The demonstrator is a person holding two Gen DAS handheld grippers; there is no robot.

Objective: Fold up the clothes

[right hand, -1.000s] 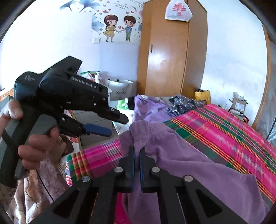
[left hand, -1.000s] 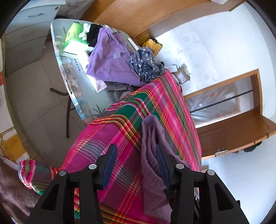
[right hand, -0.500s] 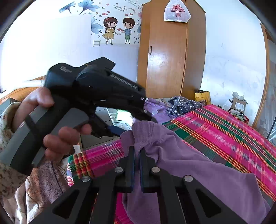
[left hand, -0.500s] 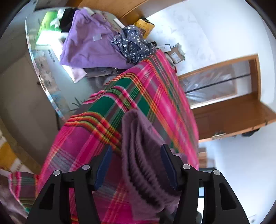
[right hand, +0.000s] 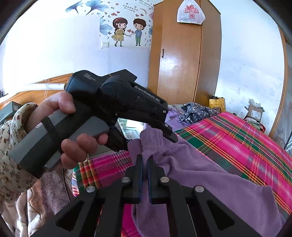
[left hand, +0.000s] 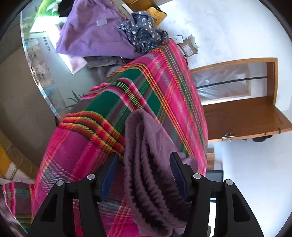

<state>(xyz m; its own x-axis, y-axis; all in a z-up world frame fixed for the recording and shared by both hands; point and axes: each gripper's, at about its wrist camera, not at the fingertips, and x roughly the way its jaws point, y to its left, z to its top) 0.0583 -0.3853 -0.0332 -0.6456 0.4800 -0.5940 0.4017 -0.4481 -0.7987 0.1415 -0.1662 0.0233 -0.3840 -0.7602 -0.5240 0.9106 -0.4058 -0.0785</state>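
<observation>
I am pinching the purple fleece garment [right hand: 209,182] in my right hand-held gripper [right hand: 144,164] over the plaid-covered table [left hand: 164,87]; my left hand-held gripper [left hand: 144,175], spread, having just been narrowing slightly, is straddling its bunched edge.

We count two grippers [right hand: 144,175] [left hand: 144,175], one purple garment [right hand: 209,175], one plaid cloth [left hand: 160,87], one wardrobe [right hand: 182,54], one hanging bag [right hand: 190,11], one hand [right hand: 63,127].
</observation>
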